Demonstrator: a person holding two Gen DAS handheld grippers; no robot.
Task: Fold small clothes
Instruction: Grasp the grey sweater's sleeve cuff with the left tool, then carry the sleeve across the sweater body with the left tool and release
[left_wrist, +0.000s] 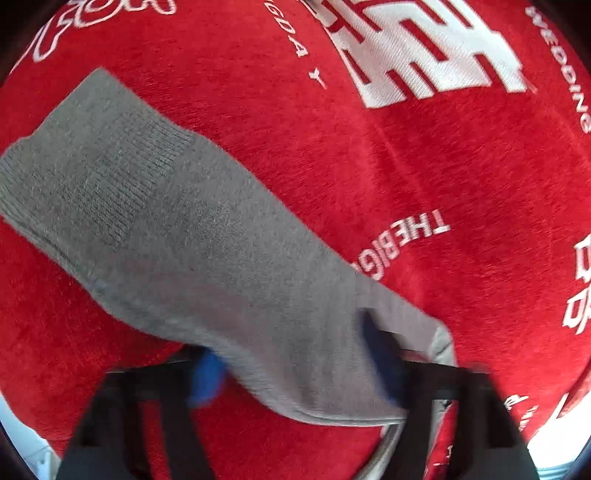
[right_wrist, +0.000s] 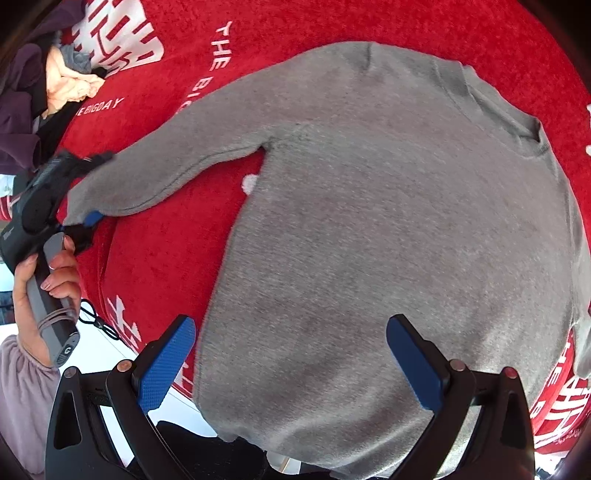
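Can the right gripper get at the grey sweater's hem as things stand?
Probably yes. The right gripper is open, with its blue pads straddling the lower part of the grey sweater, and nothing lies between them. The left gripper holds the sleeve cuff, well off to the side.

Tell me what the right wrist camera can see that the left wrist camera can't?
Only the right wrist view shows the whole gray sweater, the open right gripper above its hem, the person's left hand, and a clothes pile in the corner. Only the left wrist view shows the sleeve close up, with its ribbed cuff. Both show that sleeve in the left gripper and the red cloth with white lettering.
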